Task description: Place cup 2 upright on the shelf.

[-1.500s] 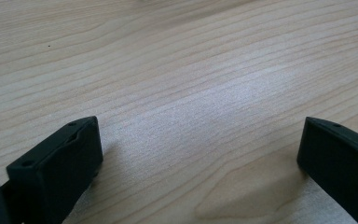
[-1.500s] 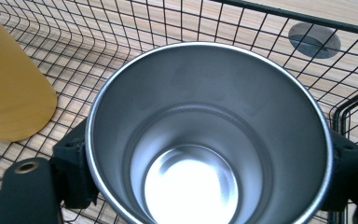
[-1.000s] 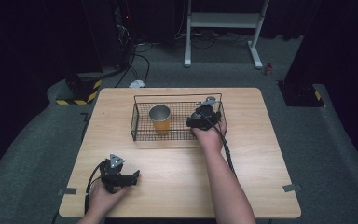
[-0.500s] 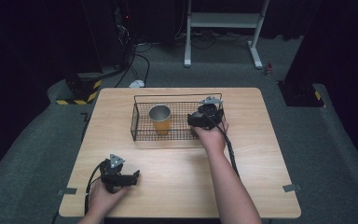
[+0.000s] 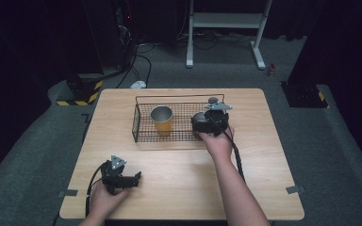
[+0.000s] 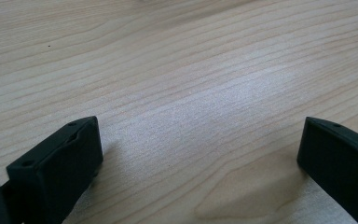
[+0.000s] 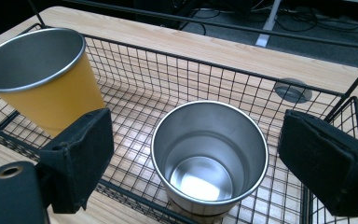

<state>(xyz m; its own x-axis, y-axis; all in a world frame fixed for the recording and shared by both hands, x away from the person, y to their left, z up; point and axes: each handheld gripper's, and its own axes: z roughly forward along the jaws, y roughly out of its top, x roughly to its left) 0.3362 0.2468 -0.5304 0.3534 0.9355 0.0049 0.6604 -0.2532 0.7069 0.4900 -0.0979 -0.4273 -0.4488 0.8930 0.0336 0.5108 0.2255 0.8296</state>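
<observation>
Right gripper (image 5: 210, 123) hovers over the right end of the black wire-mesh basket (image 5: 143, 134) on the light wooden desk (image 5: 264, 155). In the right gripper view the jaws stand wide apart with nothing clamped; the plain steel tumbler (image 7: 209, 154) sits upright on the basket floor, centred between them, with a clear gap to each jaw. Rim is unobstructed and the inside is empty.

The yellow-walled steel cup (image 7: 42, 74) stands upright in the same basket, beyond the gripper's left jaw, apart from the tumbler. In the high view it sits left of centre in the basket (image 5: 162, 120).

Left gripper (image 5: 122, 178) rests near the front-left corner of the desk, held in the left hand (image 5: 104, 200). Its own view shows the jaws spread wide over bare wood grain, holding nothing.

Versus a second ago: the right gripper has shifted slightly back toward the far right corner of the basket, and the hand sits a little higher up the desk. Left gripper and yellow cup have not moved.
</observation>
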